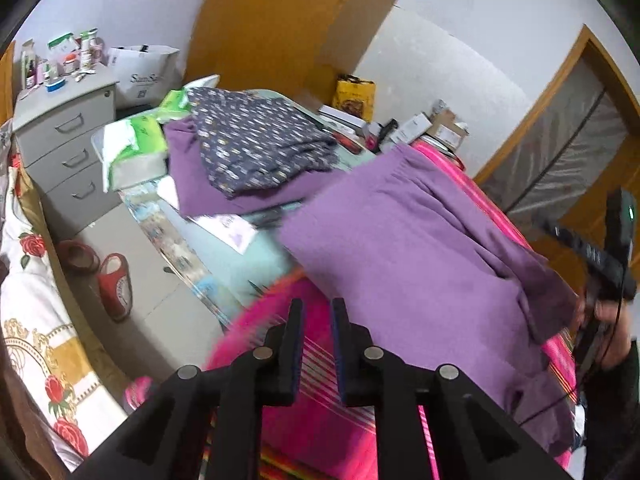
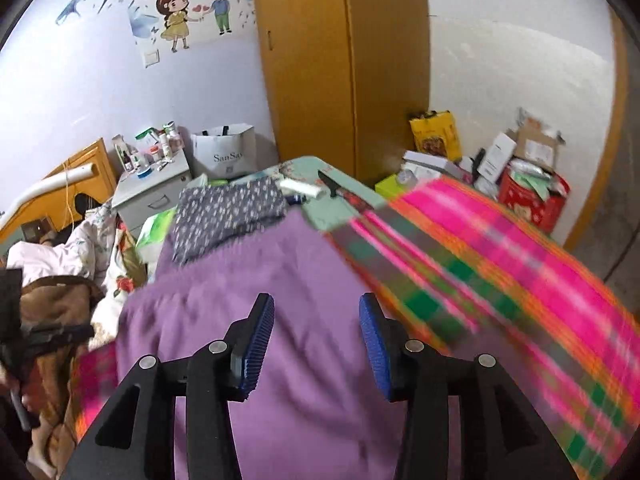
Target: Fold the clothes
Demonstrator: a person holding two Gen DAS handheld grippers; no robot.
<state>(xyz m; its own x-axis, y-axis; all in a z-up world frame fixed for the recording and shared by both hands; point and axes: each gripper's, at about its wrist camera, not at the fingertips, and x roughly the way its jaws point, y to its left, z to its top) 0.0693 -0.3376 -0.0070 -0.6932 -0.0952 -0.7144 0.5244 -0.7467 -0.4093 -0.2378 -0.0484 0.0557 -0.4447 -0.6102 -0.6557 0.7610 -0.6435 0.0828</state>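
A light purple garment (image 1: 420, 240) lies spread on a pink striped cloth (image 1: 320, 400) covering the table. My left gripper (image 1: 317, 312) hovers over the pink cloth just left of the garment's edge; its jaws stand a narrow gap apart with nothing between them. In the right wrist view my right gripper (image 2: 316, 320) is open wide above the middle of the purple garment (image 2: 280, 272), holding nothing. Farther back a folded dark floral garment (image 1: 256, 148) rests on a darker purple one (image 1: 188, 184). The right gripper's body (image 1: 600, 264) shows at the garment's right corner.
A grey drawer cabinet (image 1: 68, 136) with bottles, red slippers (image 1: 116, 284) on the floor and a bed with a floral quilt (image 1: 32, 280) lie to the left. A knife (image 2: 332, 186) lies on the far table end. Boxes (image 2: 528, 168) and a yellow wardrobe (image 2: 340, 60) stand behind.
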